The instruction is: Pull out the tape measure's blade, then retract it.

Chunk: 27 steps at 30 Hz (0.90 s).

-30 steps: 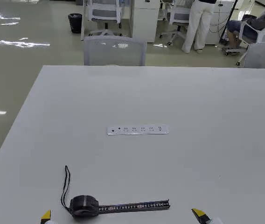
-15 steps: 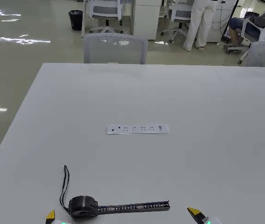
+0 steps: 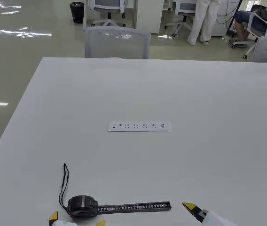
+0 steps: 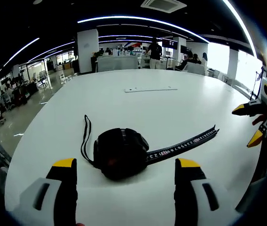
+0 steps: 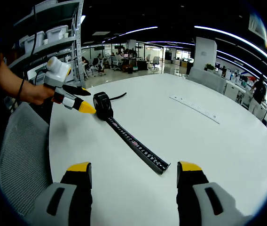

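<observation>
You are holding the left gripper, jaws spread wide, just short of the tape measure, and the right gripper (equally wide) is facing the tip of its pulled-out blade, lying on the white table; a power strip is sitting farther back.

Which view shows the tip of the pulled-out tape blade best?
Right gripper view: the black tape measure blade's tip lies close, just ahead of the jaws. Head view shows it small; left gripper view, distant.

Glossy floor, mesh chair, white table; seemingly an office.
</observation>
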{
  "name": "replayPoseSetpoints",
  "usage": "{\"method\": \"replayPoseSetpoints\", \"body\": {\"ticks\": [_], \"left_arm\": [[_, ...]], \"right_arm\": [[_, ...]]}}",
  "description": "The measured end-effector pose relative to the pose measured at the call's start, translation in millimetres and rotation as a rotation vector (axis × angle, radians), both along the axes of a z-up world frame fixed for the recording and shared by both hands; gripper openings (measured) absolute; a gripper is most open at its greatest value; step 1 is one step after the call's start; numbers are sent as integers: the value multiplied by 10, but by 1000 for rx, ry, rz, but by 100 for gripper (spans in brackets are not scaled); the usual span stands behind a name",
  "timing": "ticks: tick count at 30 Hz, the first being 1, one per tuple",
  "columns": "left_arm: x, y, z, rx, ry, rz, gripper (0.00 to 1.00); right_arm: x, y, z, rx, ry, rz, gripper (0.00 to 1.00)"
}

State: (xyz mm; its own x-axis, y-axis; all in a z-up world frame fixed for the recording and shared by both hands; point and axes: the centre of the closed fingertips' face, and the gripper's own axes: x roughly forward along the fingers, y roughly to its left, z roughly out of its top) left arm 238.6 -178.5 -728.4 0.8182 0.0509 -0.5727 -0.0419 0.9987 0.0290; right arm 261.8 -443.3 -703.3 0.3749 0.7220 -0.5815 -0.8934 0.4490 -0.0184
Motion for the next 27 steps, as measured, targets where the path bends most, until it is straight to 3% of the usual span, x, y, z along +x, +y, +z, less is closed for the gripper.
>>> {"method": "replayPoseSetpoints", "body": {"ticks": [3, 7, 12, 22, 27], "left_arm": [[25, 1, -39, -9, 4, 25, 80], [55, 7, 3, 11, -24, 52, 77], [99, 51, -19, 37, -30, 67, 77], [151, 41, -46, -4, -35, 123, 70], [176, 22, -56, -1, -47, 140, 69]], "right_arm": [[66, 3, -14, -2, -4, 34, 72], [129, 10, -65, -15, 4, 86, 68], [178, 21, -150, -33, 24, 146, 68], [300, 20, -300, -52, 34, 261, 64], [384, -16, -373, -65, 29, 302, 56]]}}
